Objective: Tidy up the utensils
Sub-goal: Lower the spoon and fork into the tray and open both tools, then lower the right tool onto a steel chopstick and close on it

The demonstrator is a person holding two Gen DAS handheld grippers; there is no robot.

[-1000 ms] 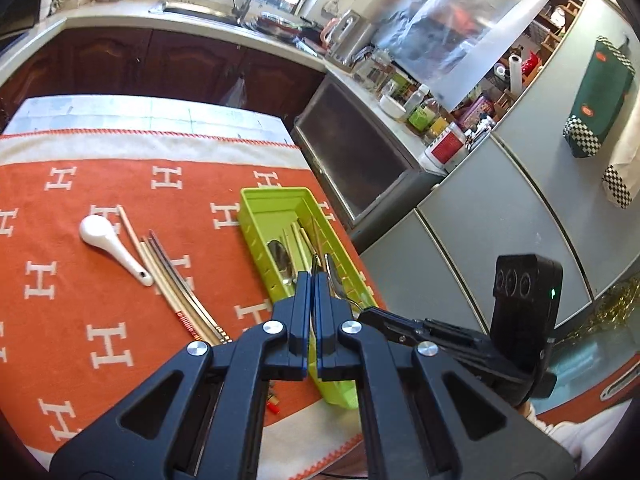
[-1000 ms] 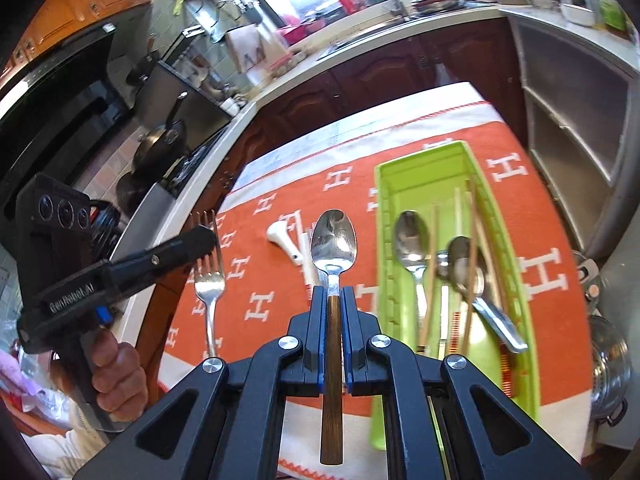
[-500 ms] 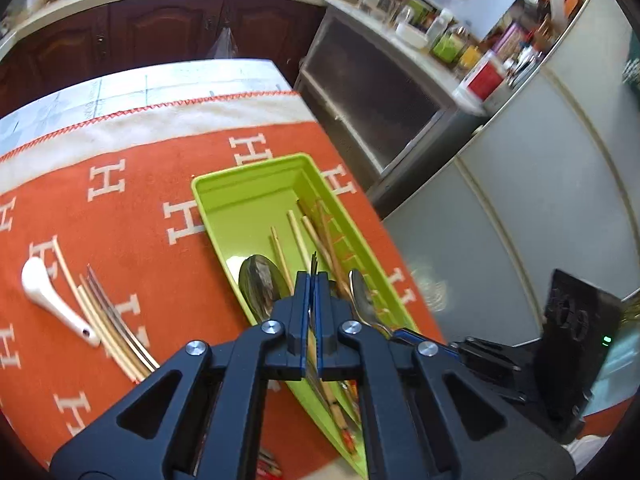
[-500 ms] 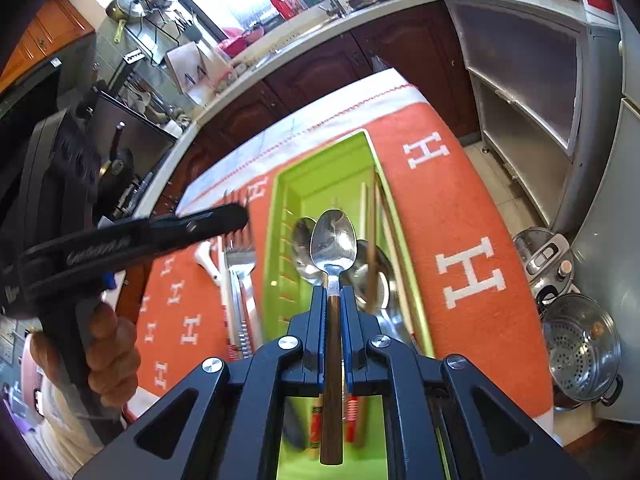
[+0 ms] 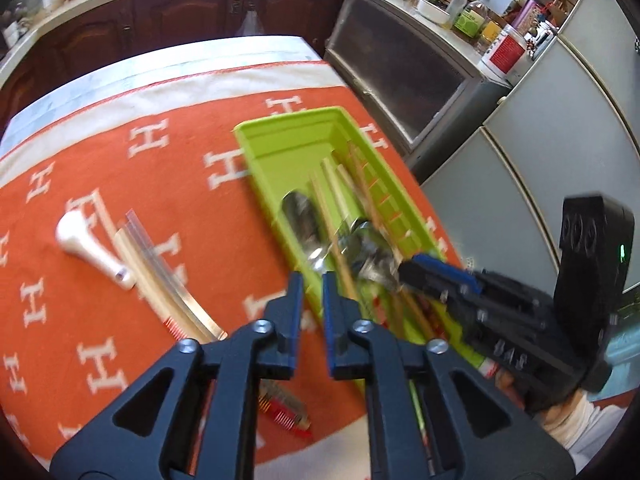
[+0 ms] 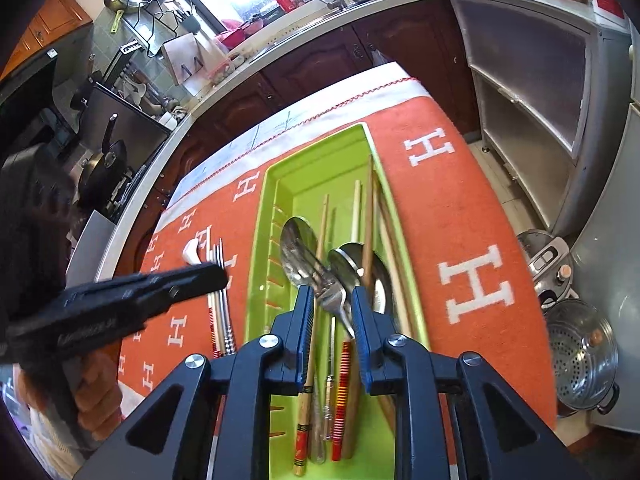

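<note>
A lime green utensil tray (image 5: 280,142) (image 6: 316,168) lies on the orange cloth and holds metal spoons (image 6: 298,246), a fork (image 6: 334,300) and several chopsticks (image 6: 356,208). My right gripper (image 6: 331,298) is open and empty, low over the tray's near half; it also shows in the left wrist view (image 5: 424,272). My left gripper (image 5: 310,280) is open and empty above the tray's left rim; it also shows in the right wrist view (image 6: 216,274). On the cloth left of the tray lie a white ceramic spoon (image 5: 90,244) (image 6: 192,250) and a bundle of chopsticks (image 5: 160,280) (image 6: 220,304).
The orange cloth (image 5: 168,184) covers a table whose far edge is bare. Kitchen cabinets (image 5: 180,12) stand beyond it, a grey cabinet (image 6: 532,80) to the right. Steel pots (image 6: 580,348) sit on the floor at the right.
Both grippers have opened. The wood-handled spoon has left my right gripper and the fork has left my left gripper; both now lie in the tray. The right gripper moved lower over the tray.
</note>
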